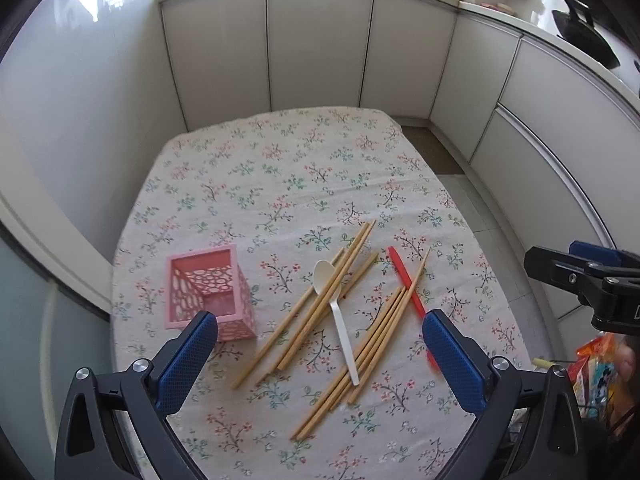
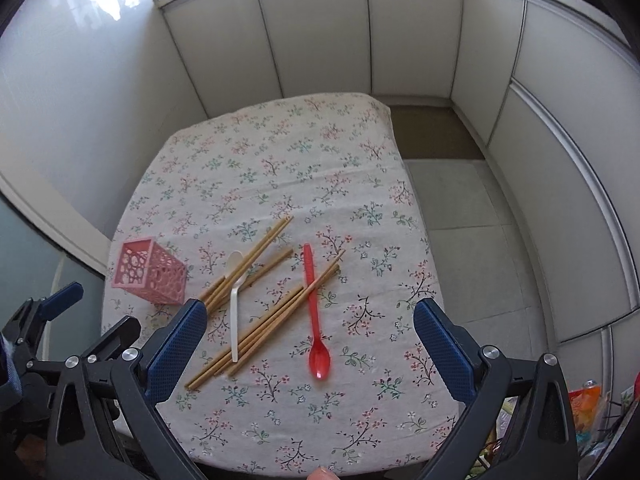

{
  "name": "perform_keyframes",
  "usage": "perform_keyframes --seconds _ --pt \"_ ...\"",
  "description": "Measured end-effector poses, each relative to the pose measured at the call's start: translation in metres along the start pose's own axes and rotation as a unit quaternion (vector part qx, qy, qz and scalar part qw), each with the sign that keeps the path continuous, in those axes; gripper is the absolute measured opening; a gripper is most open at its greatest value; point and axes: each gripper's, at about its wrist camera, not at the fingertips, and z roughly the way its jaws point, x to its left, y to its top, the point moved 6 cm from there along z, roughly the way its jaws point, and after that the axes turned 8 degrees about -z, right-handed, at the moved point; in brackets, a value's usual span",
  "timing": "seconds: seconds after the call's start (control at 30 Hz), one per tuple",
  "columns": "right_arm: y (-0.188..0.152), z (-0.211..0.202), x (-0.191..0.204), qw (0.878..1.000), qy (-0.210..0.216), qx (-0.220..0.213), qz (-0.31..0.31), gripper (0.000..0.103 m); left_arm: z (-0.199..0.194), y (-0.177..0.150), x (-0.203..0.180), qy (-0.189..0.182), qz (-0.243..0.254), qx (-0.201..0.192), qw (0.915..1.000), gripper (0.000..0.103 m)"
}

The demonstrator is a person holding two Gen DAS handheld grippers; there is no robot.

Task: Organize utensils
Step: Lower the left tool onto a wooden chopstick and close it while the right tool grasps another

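White cabinet doors (image 1: 320,40) ring your floral-cloth worktop (image 1: 280,168). On it, the wooden chopsticks (image 1: 320,308) lie scattered in two loose, crossing bunches, just right of the pink lattice holder (image 1: 208,292), which stands upright and looks empty. A white spoon (image 1: 338,320) rests across the bunch nearer the holder; a red spoon (image 2: 314,312) lies on the far side of the sticks from the holder, touching them. Your left tool (image 1: 320,360) hovers spread wide, gripping nothing, and your right tool (image 2: 312,348) likewise gapes released.

One pink holder (image 1: 208,292), two spoons: white (image 1: 338,320), red (image 2: 314,312); roughly ten chopsticks (image 1: 316,308)
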Motion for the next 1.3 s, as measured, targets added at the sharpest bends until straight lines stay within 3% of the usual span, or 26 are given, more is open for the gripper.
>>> perform_keyframes --seconds 0.07,0.17,0.23,0.4,0.47,0.7,0.87,1.3 --pt "0.001 0.025 -0.013 1.0 0.006 0.019 0.021 0.103 0.024 0.004 0.001 -0.016 -0.024 0.022 0.9993 0.1" --pt "-0.008 0.066 -0.033 0.997 -0.002 0.057 0.044 0.103 0.056 0.008 0.001 -0.048 -0.046 0.047 0.9967 0.085" --pt "-0.013 0.09 -0.043 0.995 -0.008 0.088 0.048 0.098 0.079 0.012 0.001 -0.068 -0.059 0.057 0.9943 0.08" --pt "-0.009 0.129 -0.057 0.989 0.017 0.126 0.069 0.089 0.135 0.022 -0.002 -0.089 -0.071 0.088 0.9896 0.044" --pt "-0.009 0.143 -0.061 0.985 0.04 0.141 0.093 0.086 0.15 0.025 -0.006 -0.094 -0.066 0.093 0.989 0.039" --pt "-0.012 0.176 -0.068 0.969 0.088 0.172 0.152 0.07 0.187 0.028 -0.018 -0.079 -0.042 0.105 0.9904 0.026" --pt "-0.011 0.189 -0.068 0.966 0.093 0.178 0.164 0.062 0.208 0.033 -0.017 -0.07 -0.035 0.113 0.9906 0.019" --pt "0.004 0.216 -0.059 0.96 0.125 0.163 0.193 0.035 0.235 0.044 -0.032 -0.076 -0.028 0.137 0.9873 0.017"
